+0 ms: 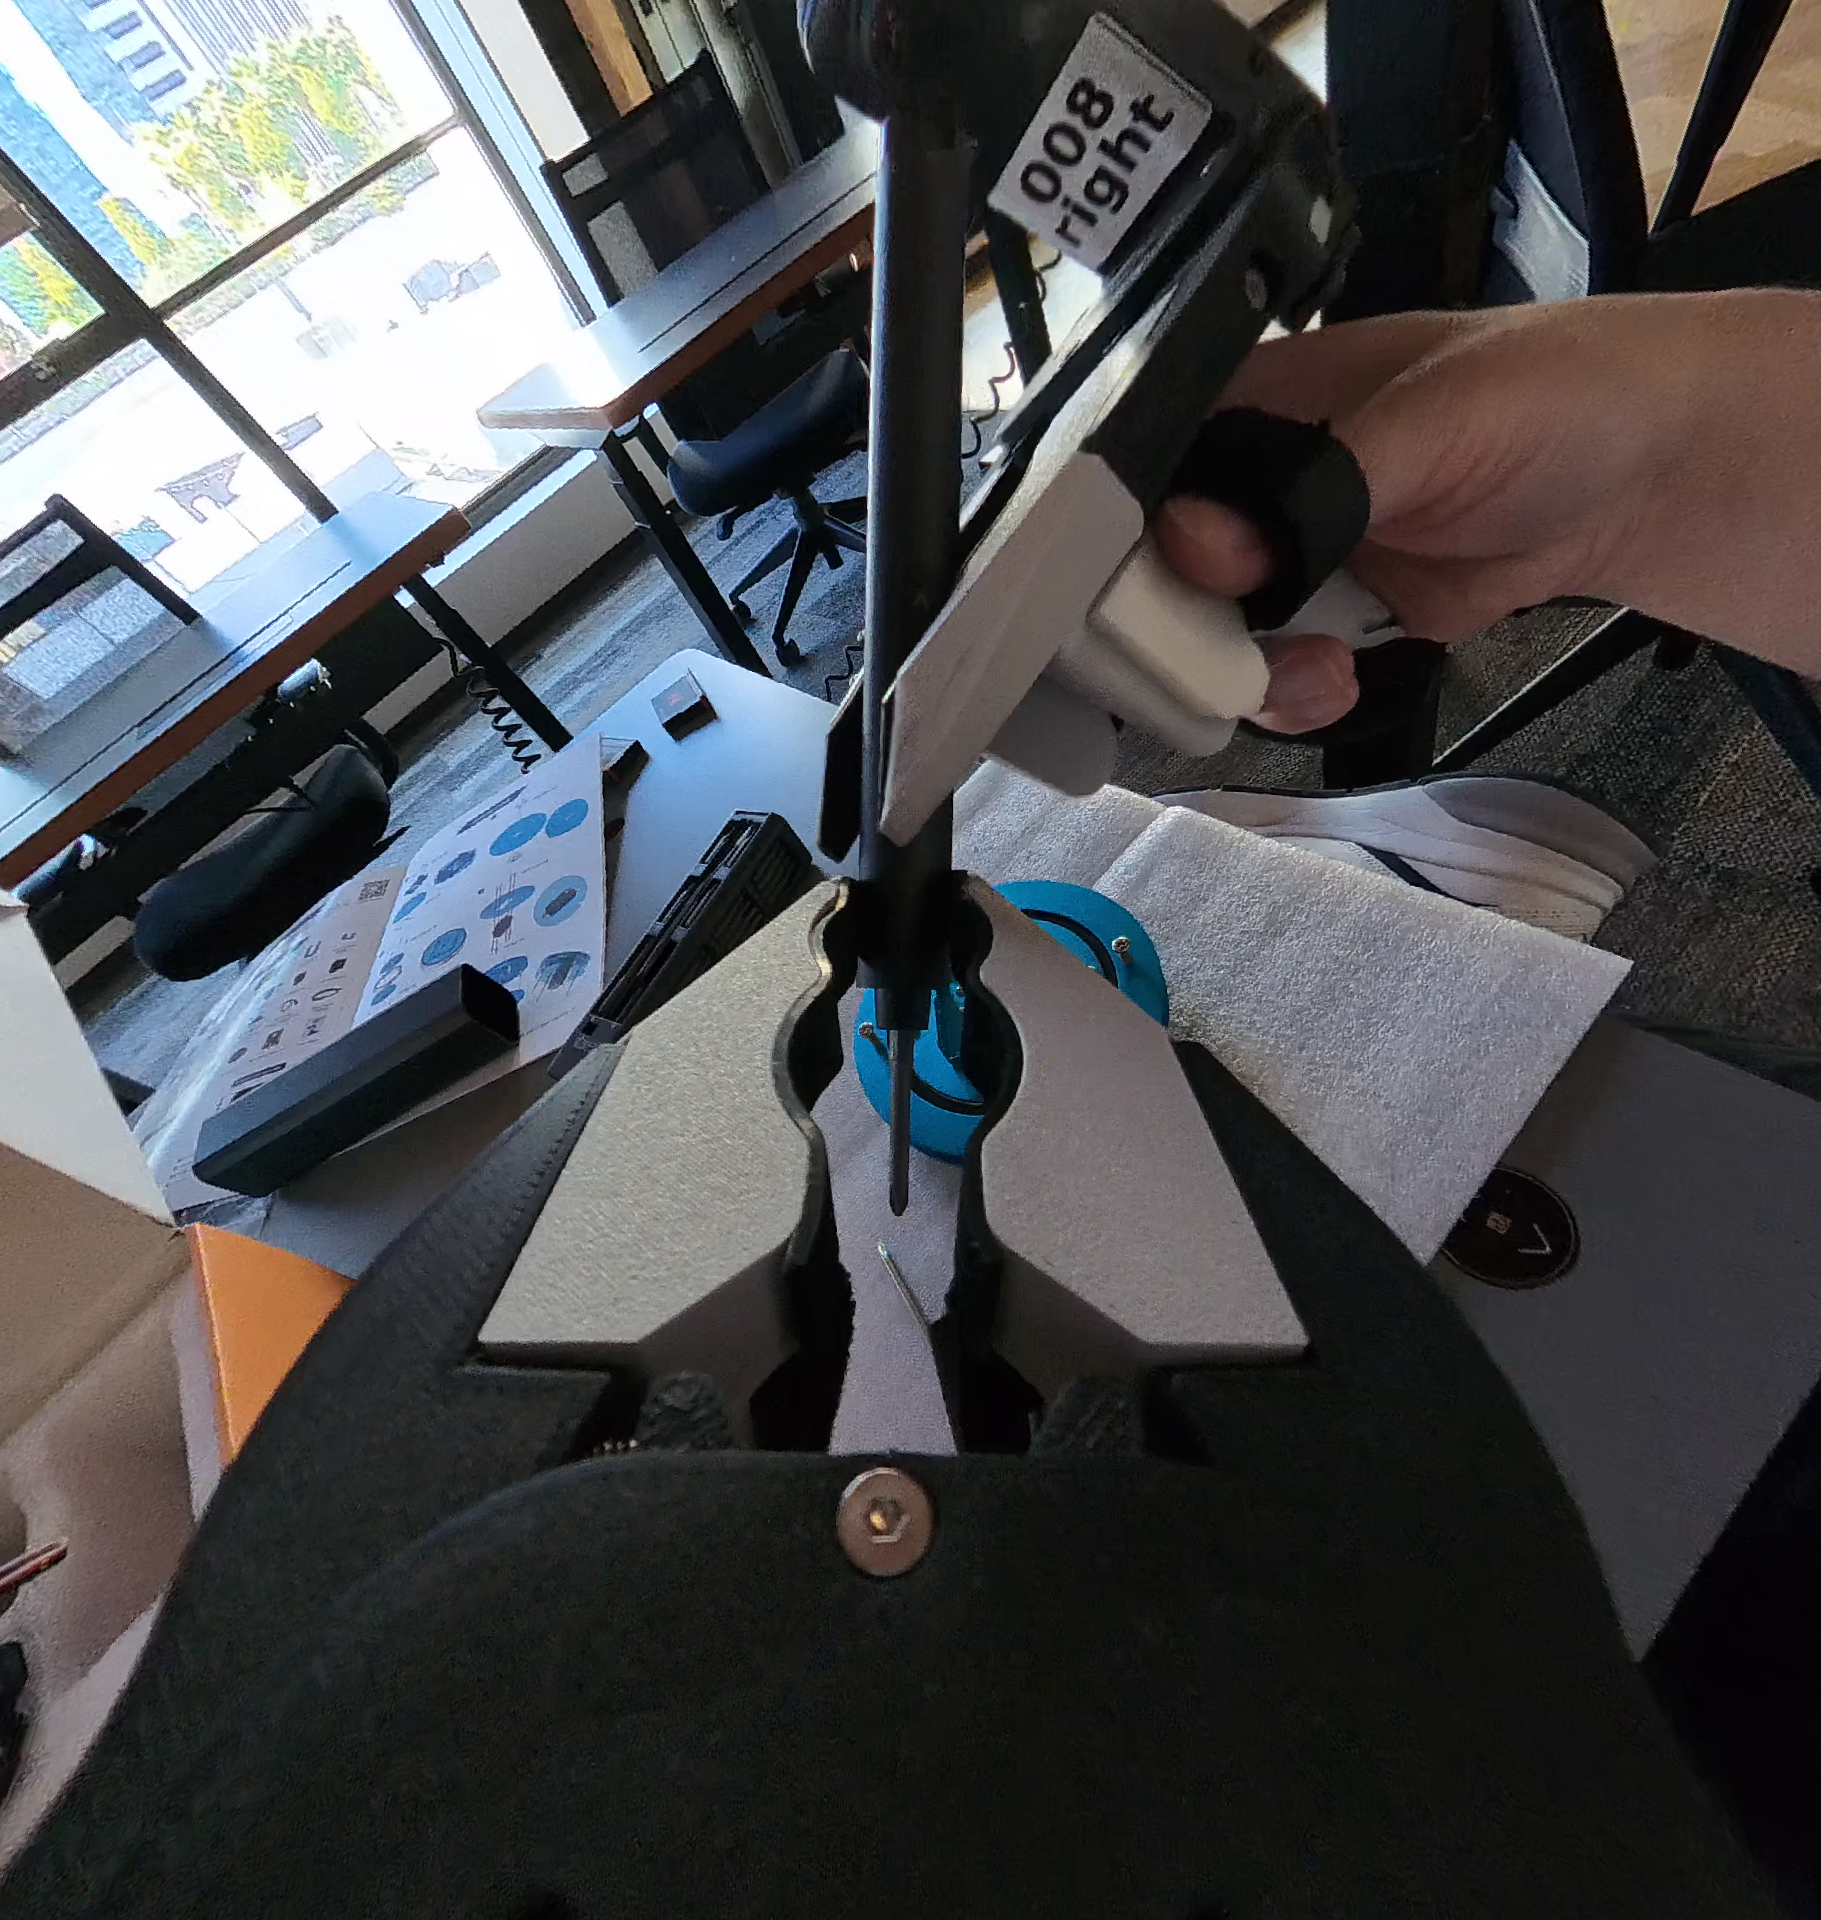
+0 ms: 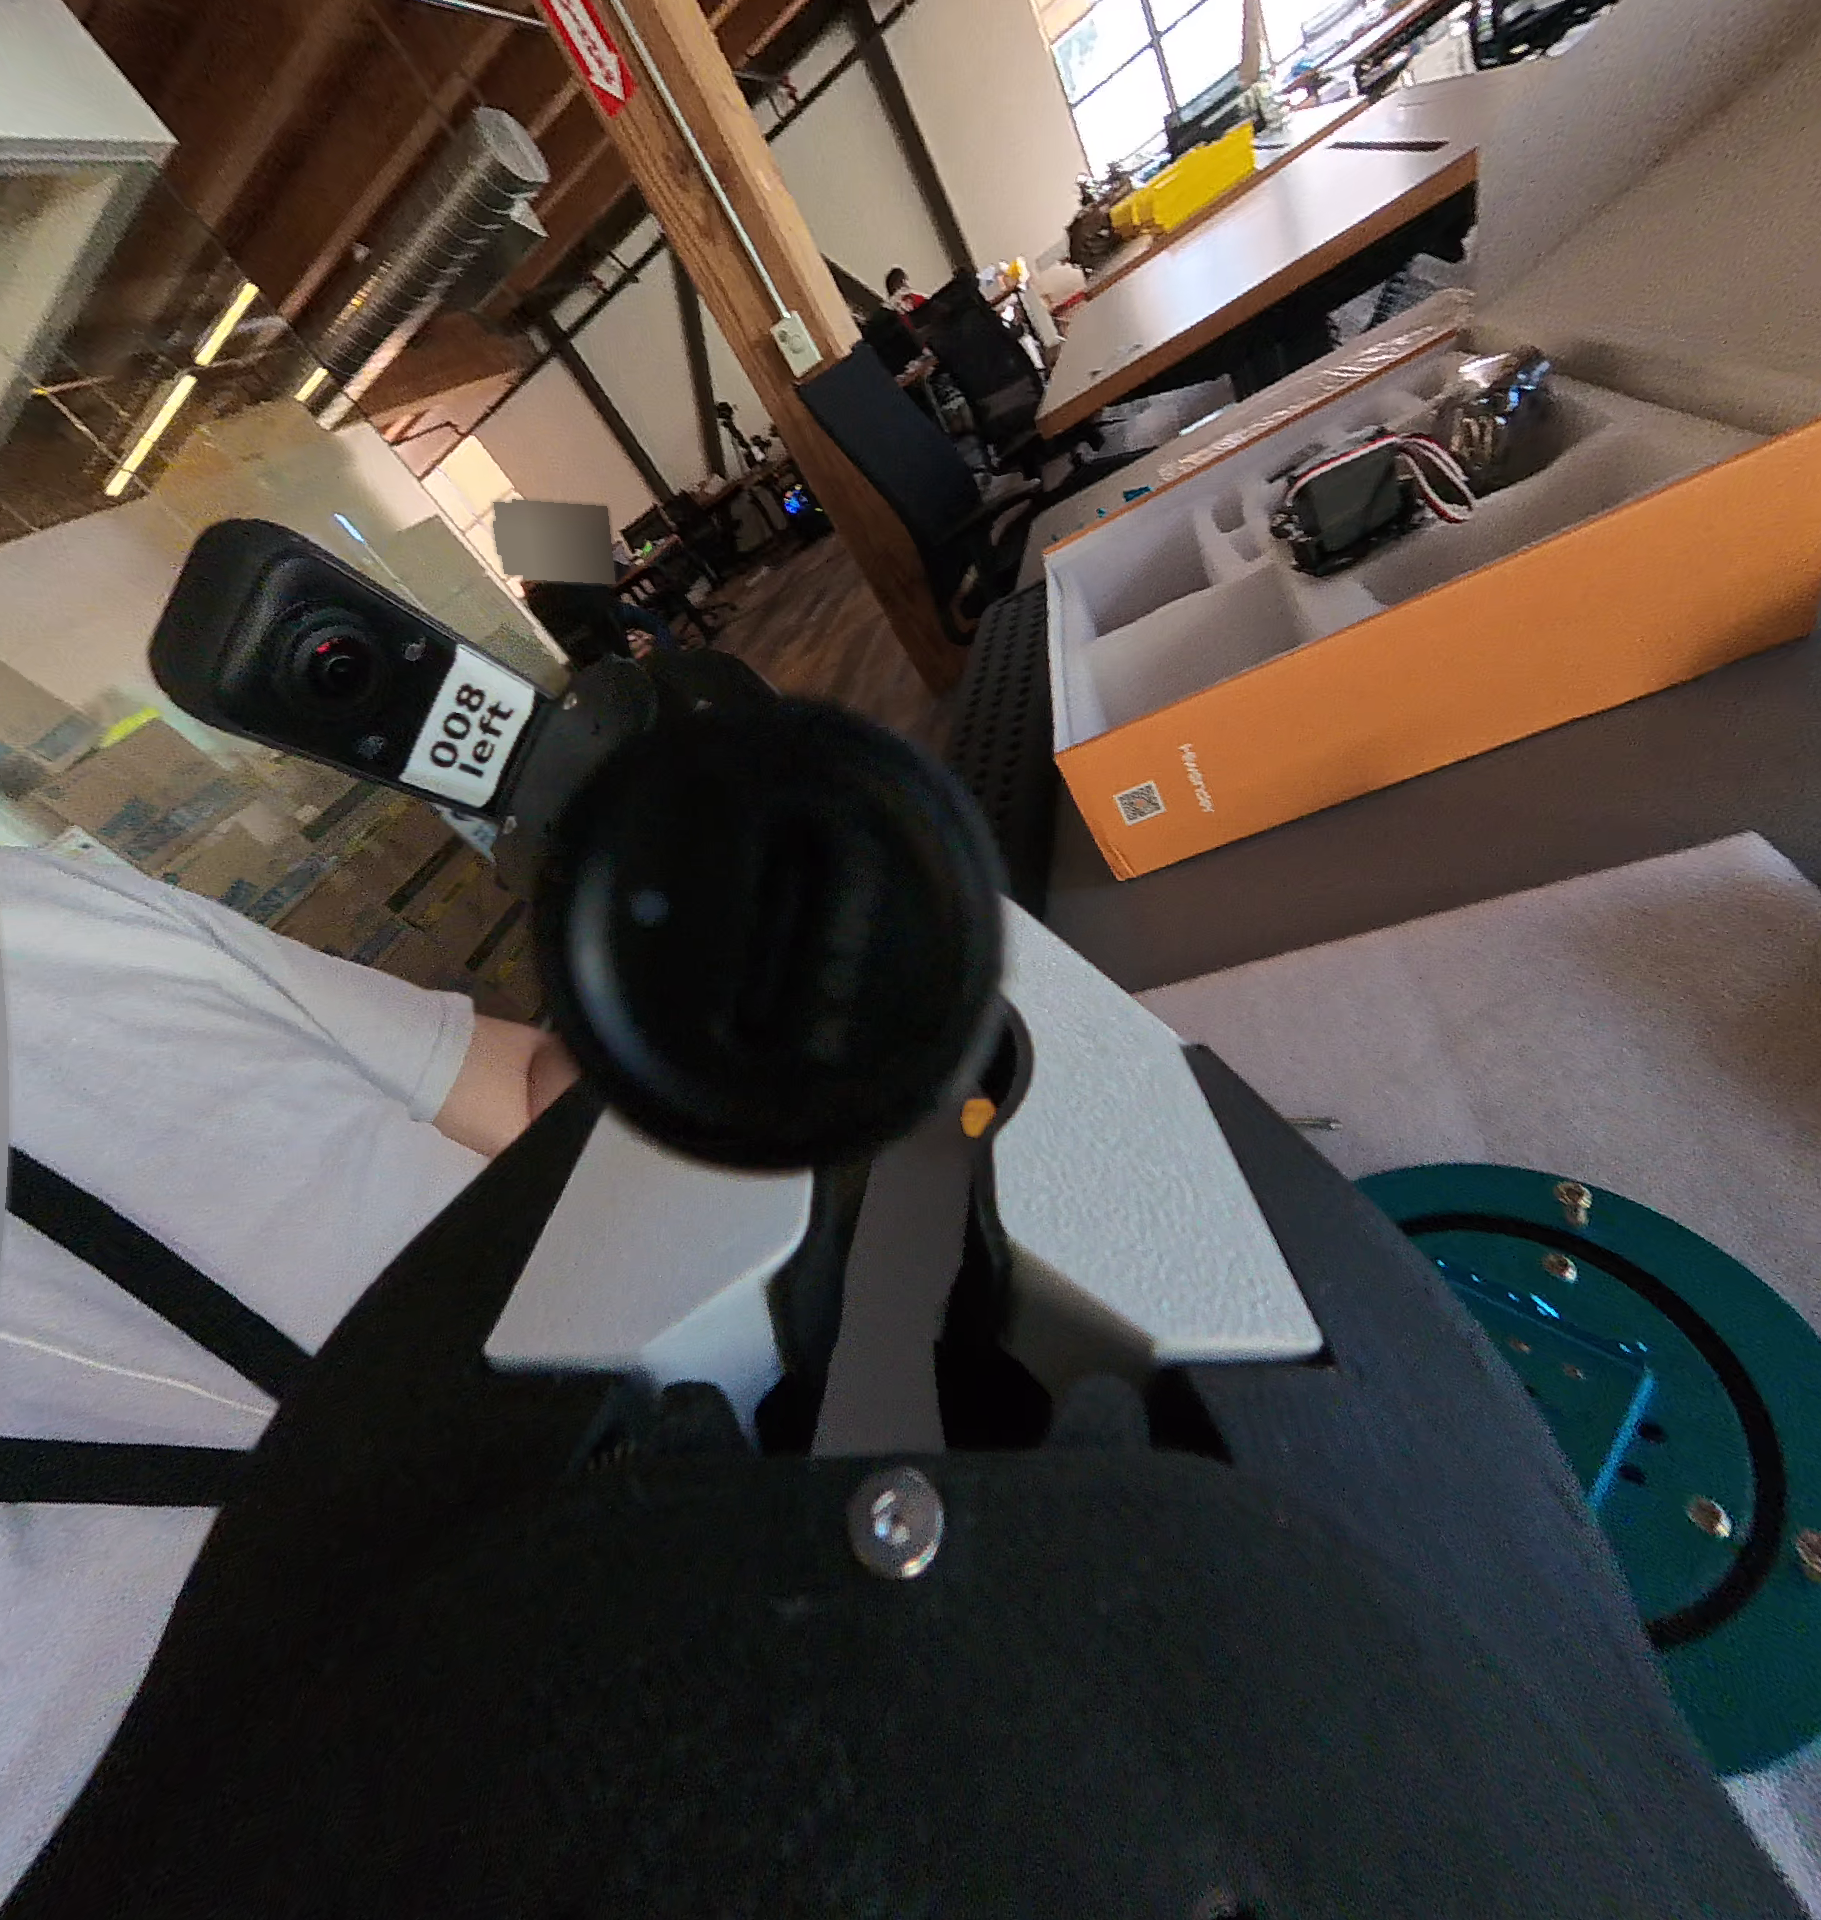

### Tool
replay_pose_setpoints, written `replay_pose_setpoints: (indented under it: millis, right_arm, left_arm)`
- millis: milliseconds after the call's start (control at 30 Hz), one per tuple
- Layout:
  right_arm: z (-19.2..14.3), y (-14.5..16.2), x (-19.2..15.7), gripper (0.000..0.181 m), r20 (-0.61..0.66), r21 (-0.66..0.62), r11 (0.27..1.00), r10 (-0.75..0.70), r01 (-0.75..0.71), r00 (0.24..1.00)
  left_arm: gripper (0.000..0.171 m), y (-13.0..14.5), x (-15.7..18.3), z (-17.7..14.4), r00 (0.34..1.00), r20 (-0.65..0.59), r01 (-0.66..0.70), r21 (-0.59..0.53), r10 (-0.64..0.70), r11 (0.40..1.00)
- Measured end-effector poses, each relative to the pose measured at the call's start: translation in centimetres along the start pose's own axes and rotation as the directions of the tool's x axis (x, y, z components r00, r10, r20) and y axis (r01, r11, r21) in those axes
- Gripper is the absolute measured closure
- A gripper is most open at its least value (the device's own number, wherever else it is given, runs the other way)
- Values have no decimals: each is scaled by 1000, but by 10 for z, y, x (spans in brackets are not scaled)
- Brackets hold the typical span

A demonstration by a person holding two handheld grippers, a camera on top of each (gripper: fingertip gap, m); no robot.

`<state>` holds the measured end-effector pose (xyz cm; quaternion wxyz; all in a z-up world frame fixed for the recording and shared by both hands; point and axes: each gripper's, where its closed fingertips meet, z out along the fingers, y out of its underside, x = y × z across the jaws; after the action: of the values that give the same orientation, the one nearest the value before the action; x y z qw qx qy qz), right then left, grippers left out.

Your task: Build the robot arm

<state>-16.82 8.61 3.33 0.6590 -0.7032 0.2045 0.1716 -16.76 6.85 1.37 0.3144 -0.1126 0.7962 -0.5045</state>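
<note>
A long black screwdriver (image 1: 911, 520) stands nearly upright, its tip (image 1: 898, 1200) just above a white foam sheet (image 1: 1353, 997). My left gripper (image 1: 908, 914) is shut on its lower collar. My right gripper (image 1: 885, 821), held by a hand (image 1: 1560, 468), comes in from the upper right and is shut on the shaft just above. In the right wrist view my right gripper (image 2: 802, 997) is closed on the screwdriver, whose round handle end (image 2: 771, 935) fills the middle. A blue round metal part (image 1: 921, 1101) with brass screws lies behind the tip; it also shows in the right wrist view (image 2: 1716, 1621). A loose screw (image 1: 904, 1283) lies on the foam.
An orange box (image 2: 1405, 707) with foam compartments holds wired parts. A black rectangular case (image 1: 355, 1081), a printed sheet (image 1: 490, 904) and a black tray (image 1: 708, 935) lie to the left. The left gripper's camera (image 2: 314, 655) shows past the handle. Desks and chairs stand beyond. The grippers are tip to tip, or close to it.
</note>
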Motion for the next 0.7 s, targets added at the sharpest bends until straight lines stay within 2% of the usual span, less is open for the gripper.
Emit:
replay_pose_setpoints:
  millis: [167, 300, 367, 500, 700]
  right_arm:
    - [-15, 11, 12, 167, -87, -36, 999, 12, -15, 996]
    - [-26, 23, 24, 162, -141, -116, 990, 61, -78, 988]
    - [-28, 29, 29, 164, -174, -195, 978, 42, -76, 984]
    - [-27, 25, 37, 160, -221, -275, 958, 19, -81, 975]
    - [-26, 12, 48, 165, -263, -270, 959, 9, -82, 965]
  left_arm:
    - [156, 4, 10, 17, 999, -37, 22, -10, -22, 1000]
    - [156, 11, 21, 32, 985, -140, 98, -26, -101, 995]
    - [156, 16, 27, 38, 956, -234, 163, -67, -174, 984]
    - [155, 18, 27, 47, 863, -397, 275, -149, -312, 950]
    - [155, 15, 21, 56, 786, -494, 320, -189, -371, 928]
